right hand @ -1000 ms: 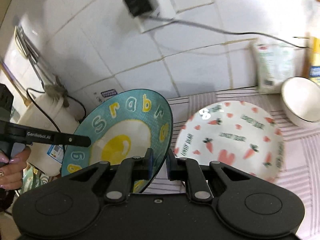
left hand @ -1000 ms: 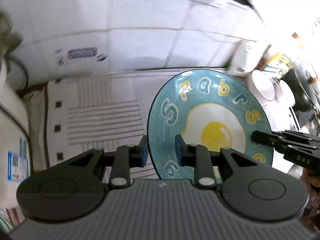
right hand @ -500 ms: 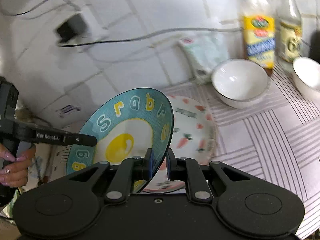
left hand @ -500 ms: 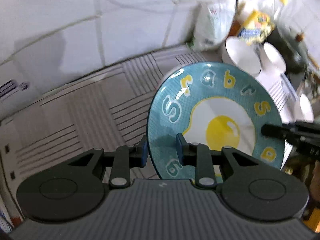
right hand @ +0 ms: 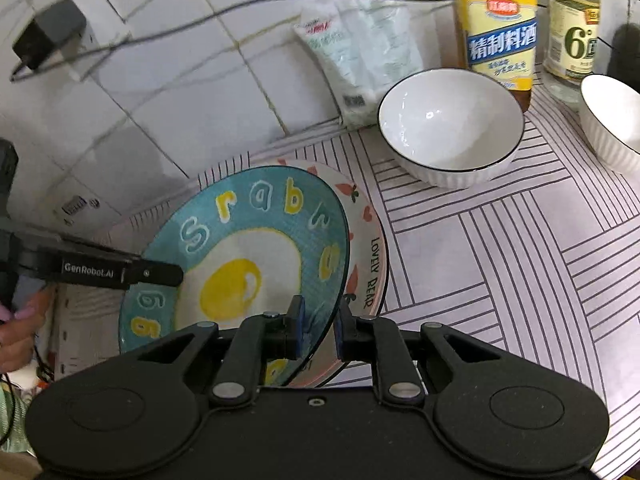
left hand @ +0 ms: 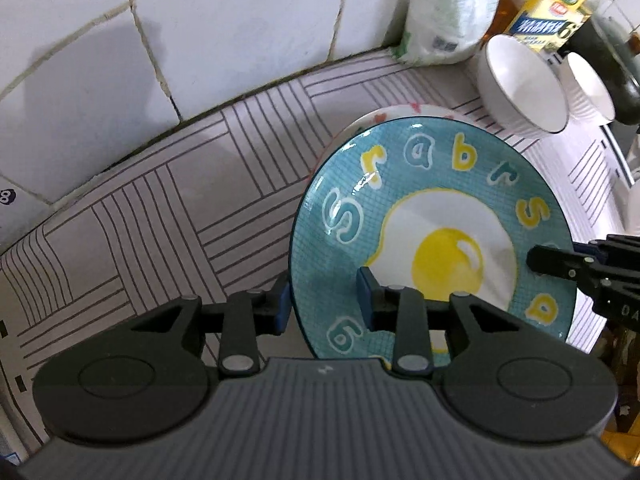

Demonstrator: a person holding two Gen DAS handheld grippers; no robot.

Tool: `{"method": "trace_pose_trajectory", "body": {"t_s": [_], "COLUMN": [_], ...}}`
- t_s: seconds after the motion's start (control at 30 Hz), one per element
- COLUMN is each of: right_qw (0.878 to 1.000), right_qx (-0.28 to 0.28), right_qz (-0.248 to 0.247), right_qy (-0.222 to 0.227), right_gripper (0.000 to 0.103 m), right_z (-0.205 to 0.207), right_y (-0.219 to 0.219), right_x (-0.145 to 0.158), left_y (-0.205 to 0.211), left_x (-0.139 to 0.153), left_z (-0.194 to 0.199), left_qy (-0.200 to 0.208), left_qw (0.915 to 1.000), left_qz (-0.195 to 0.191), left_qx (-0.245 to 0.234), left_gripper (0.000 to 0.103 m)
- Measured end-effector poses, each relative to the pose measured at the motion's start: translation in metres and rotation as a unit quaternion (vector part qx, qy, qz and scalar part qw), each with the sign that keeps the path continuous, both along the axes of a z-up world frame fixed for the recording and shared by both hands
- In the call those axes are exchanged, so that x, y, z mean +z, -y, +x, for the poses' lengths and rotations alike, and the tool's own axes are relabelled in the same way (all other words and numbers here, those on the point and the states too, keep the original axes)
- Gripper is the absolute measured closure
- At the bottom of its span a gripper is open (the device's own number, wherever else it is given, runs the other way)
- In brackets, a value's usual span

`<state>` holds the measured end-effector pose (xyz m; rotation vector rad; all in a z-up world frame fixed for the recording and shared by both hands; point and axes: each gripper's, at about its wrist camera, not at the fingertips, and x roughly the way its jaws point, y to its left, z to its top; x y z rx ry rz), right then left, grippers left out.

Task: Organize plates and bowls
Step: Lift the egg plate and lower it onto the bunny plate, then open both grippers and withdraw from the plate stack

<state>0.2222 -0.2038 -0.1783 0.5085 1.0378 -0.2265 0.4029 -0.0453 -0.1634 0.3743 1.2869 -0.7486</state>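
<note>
A teal plate with a fried-egg picture [left hand: 432, 240] [right hand: 248, 252] is held between both grippers, just above a white plate with carrots and hearts [right hand: 370, 248] whose rim shows behind it [left hand: 400, 114]. My left gripper [left hand: 322, 306] has its jaws around the teal plate's near rim with a gap on each side. My right gripper [right hand: 318, 328] pinches the opposite rim. Two white bowls [right hand: 450, 128] [right hand: 612, 120] stand on the striped mat to the right.
A tiled wall runs along the back. A white packet [right hand: 360, 56], a yellow-labelled bottle [right hand: 500, 28] and a clear bottle [right hand: 572, 28] stand against it. A black adapter and cable [right hand: 44, 40] hang on the wall. A dark pot [left hand: 608, 52] sits behind the bowls.
Both grippers carried the teal plate to the right and down, over the carrot plate. The left jaws now stand wider around the rim.
</note>
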Motion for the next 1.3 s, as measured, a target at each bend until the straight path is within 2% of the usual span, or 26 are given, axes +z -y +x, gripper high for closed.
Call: {"method": "trace_pose_trajectory", "body": {"t_s": [0.1, 0.3, 0.53, 0.7, 0.87, 1.0, 1.07, 1.17, 1.3], "right_qw": [1.0, 0.999, 0.991, 0.989, 0.979, 0.967, 0.973, 0.985, 0.986], "right_qx": [-0.004, 0.002, 0.025, 0.014, 0.016, 0.04, 0.025, 0.001, -0.005], "right_qz": [-0.001, -0.041, -0.128, -0.145, -0.199, -0.246, -0.226, -0.172, -0.161], "right_qy": [-0.003, -0.019, -0.033, -0.026, -0.041, -0.043, -0.04, 0.002, 0.032], "right_gripper": [0.084, 0.08, 0.072, 0.072, 0.072, 0.071, 0.072, 0.072, 0.072], "right_z": [0.001, 0.006, 0.012, 0.005, 0.004, 0.003, -0.002, -0.018, -0.041], "right_y": [0.003, -0.002, -0.026, -0.03, -0.045, -0.06, -0.06, -0.057, -0.066], "right_x": [-0.002, -0.002, 0.001, 0.002, -0.006, -0.009, -0.001, 0.026, 0.071], "left_y": [0.002, 0.011, 0.007, 0.006, -0.001, -0.008, -0.013, -0.018, -0.025], "left_x": [-0.001, -0.005, -0.005, -0.003, 0.004, 0.013, 0.024, 0.049, 0.087], "left_z": [0.0, -0.004, -0.006, -0.013, -0.018, -0.027, -0.035, -0.05, -0.069], "left_qy": [0.0, 0.01, 0.004, 0.015, 0.011, 0.012, 0.012, 0.021, 0.038], "left_qw": [1.0, 0.9998, 0.9998, 0.9997, 0.9998, 0.9998, 0.9997, 0.9996, 0.9985], "left_qz": [0.002, 0.013, 0.017, 0.021, 0.014, 0.014, 0.021, 0.015, 0.022], "left_qx": [-0.004, -0.012, 0.0, 0.001, 0.005, 0.007, 0.004, -0.012, -0.032], "left_gripper": [0.072, 0.072, 0.074, 0.074, 0.075, 0.076, 0.076, 0.076, 0.073]}}
